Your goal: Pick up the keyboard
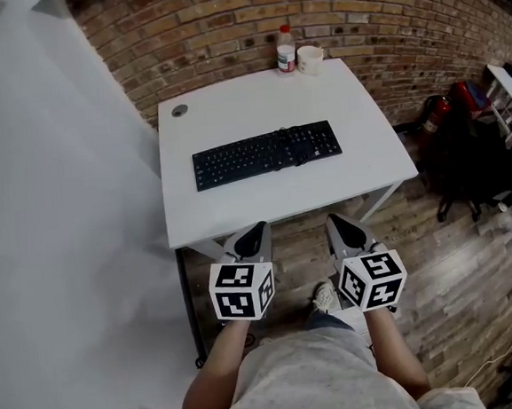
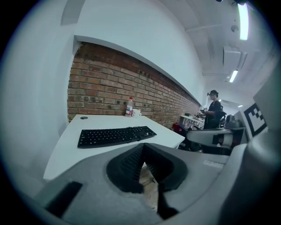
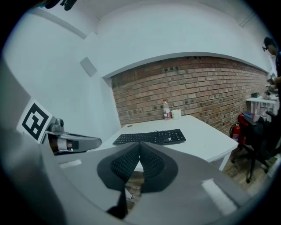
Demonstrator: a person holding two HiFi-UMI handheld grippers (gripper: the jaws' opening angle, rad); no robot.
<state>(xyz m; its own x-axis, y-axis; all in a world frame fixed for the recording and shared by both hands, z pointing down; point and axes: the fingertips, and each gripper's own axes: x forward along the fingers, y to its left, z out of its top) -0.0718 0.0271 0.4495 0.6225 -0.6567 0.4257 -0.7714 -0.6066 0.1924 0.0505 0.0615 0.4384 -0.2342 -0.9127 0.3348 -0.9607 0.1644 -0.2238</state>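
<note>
A black keyboard (image 1: 266, 153) lies across the middle of a white table (image 1: 238, 205), its cable bundled on top near the right end. The same keyboard (image 2: 115, 135) shows in the left gripper view, and the keyboard (image 3: 150, 137) also sits ahead in the right gripper view. My left gripper (image 1: 256, 230) hovers just short of the table's near edge, jaws shut and empty. My right gripper (image 1: 337, 221) hangs beside it at the same edge, also shut with nothing in it. Both point toward the keyboard, well short of it.
A bottle (image 1: 286, 49) and a white mug (image 1: 310, 58) stand at the table's far edge by the brick wall. A round cable grommet (image 1: 180, 110) is at the far left corner. A black office chair (image 1: 466, 158) and a red extinguisher sit to the right. A person (image 2: 214, 110) stands far off.
</note>
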